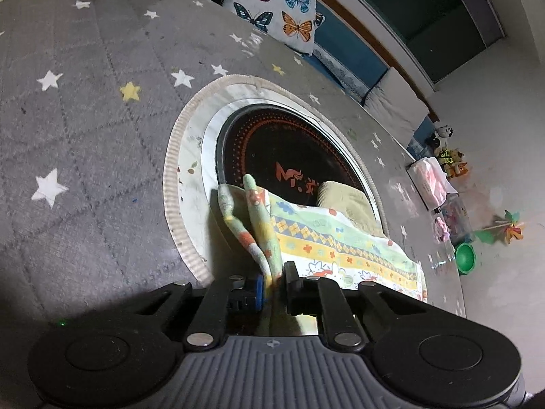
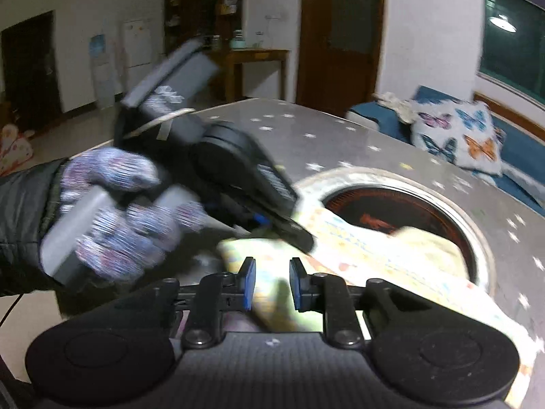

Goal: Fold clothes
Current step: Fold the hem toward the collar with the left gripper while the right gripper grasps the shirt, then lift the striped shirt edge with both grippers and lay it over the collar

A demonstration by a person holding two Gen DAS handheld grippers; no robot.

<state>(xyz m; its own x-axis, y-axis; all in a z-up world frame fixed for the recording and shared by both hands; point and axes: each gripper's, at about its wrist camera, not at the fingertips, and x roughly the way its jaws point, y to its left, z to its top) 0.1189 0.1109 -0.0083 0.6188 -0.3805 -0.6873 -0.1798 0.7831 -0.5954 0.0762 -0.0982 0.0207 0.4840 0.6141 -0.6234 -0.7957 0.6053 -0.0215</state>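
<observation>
Left wrist view: the left gripper [image 1: 272, 281] has its fingers clamped on a bunched edge of the patterned cloth [image 1: 340, 238], which stands up in a soft ridge between them; the rest lies flat on the grey starred tabletop [image 1: 85, 119], partly over the round dark heater plate [image 1: 289, 150]. It looks thin, light and limp — it will sag wherever it is not held, so a corner or hem is the place to take it.

Right wrist view: the right gripper [image 2: 271, 288] has its fingers a little apart with cloth lying between them; blur hides whether the pads press it — I cannot tell. A gloved hand [image 2: 115, 211] holds the left gripper just beyond.
</observation>
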